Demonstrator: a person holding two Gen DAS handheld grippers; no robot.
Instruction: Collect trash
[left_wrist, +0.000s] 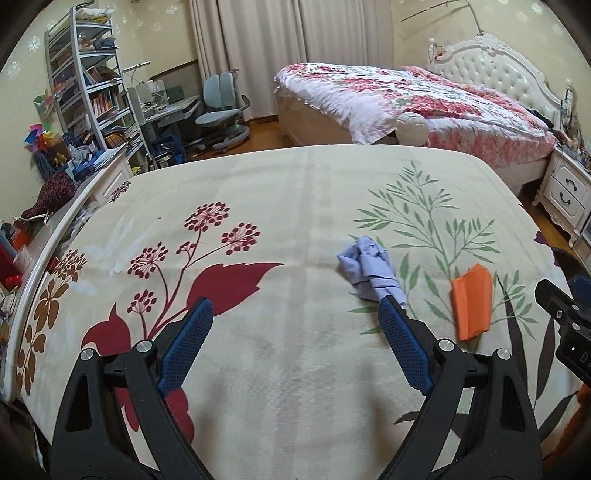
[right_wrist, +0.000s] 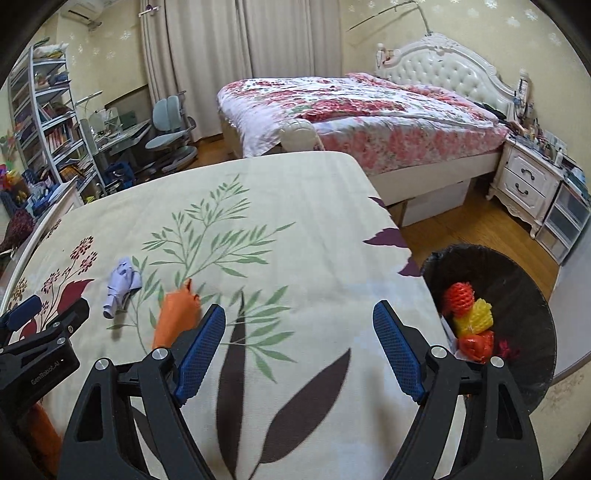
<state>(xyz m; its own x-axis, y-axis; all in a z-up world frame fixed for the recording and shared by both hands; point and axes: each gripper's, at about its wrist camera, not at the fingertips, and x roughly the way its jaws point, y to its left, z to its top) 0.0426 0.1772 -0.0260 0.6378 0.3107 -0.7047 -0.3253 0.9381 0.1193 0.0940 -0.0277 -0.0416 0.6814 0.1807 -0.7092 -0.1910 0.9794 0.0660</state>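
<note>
A crumpled pale blue paper (left_wrist: 369, 267) lies on the flower-printed bedspread (left_wrist: 258, 206), just beyond my left gripper's right fingertip. An orange folded paper (left_wrist: 472, 304) lies to its right. My left gripper (left_wrist: 295, 306) is open and empty above the spread. In the right wrist view the blue paper (right_wrist: 122, 286) and the orange paper (right_wrist: 175, 314) lie left of my right gripper (right_wrist: 299, 312), which is open and empty. A black-lined trash bin (right_wrist: 517, 291) stands off the bed's right edge, holding red and yellow foam nets (right_wrist: 469, 314).
A second bed with a pink floral quilt (right_wrist: 351, 107) stands behind. A white nightstand (right_wrist: 524, 181) is at the right, a desk with a blue chair (left_wrist: 218, 110) and bookshelves (left_wrist: 92, 85) at the left. Wooden floor (right_wrist: 472, 221) lies between.
</note>
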